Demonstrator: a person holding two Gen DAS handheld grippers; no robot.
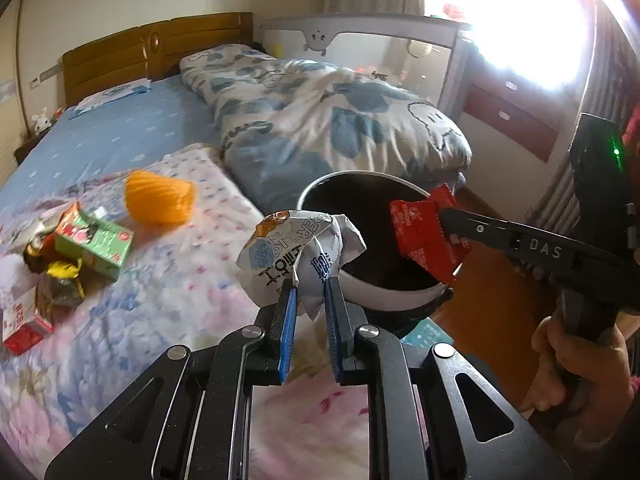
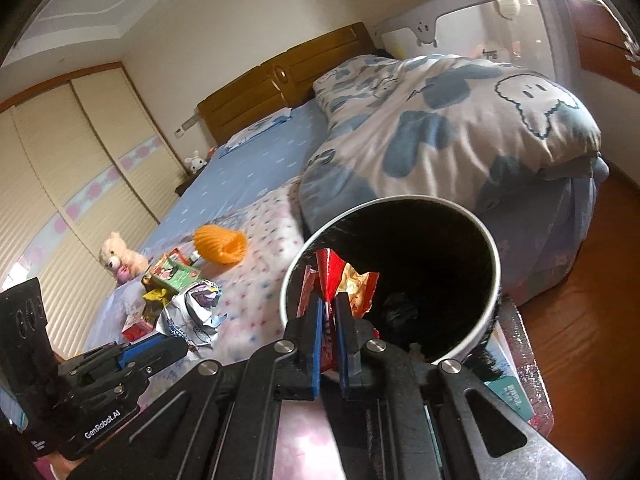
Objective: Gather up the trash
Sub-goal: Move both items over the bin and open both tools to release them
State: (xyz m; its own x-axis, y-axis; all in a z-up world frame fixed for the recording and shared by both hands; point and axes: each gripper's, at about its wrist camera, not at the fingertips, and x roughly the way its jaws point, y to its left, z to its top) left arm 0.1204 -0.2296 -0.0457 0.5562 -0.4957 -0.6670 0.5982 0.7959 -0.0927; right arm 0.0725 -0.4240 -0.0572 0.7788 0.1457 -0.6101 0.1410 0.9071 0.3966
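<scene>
Blue-padded fingers of the left gripper (image 1: pixel 311 292) sit nearest the lens, clamped together on a crumpled white wrapper (image 1: pixel 298 254) with blue printed lettering, held up just beside the near rim of the trash bin (image 1: pixel 320 188). Behind them spreads the bed (image 1: pixel 120 140), its blue sheet partly covered by a floral blanket (image 1: pixel 180 280), with a bunched blue-and-white duvet (image 1: pixel 320 112) along the far side. The bin, white outside and dark inside, stands at the bed's edge. Over its opening the right gripper (image 2: pixel 329 304) pinches a red snack wrapper (image 1: pixel 424 232), jaws closed on it; the wrapper hangs inside the rim line in the right wrist view. Further left on the blanket lie an orange foam net (image 1: pixel 160 200), a green carton (image 1: pixel 96 242), a small red-and-white box (image 1: pixel 24 324) and some yellow crumpled foil (image 1: pixel 60 272), well apart from the bin.
</scene>
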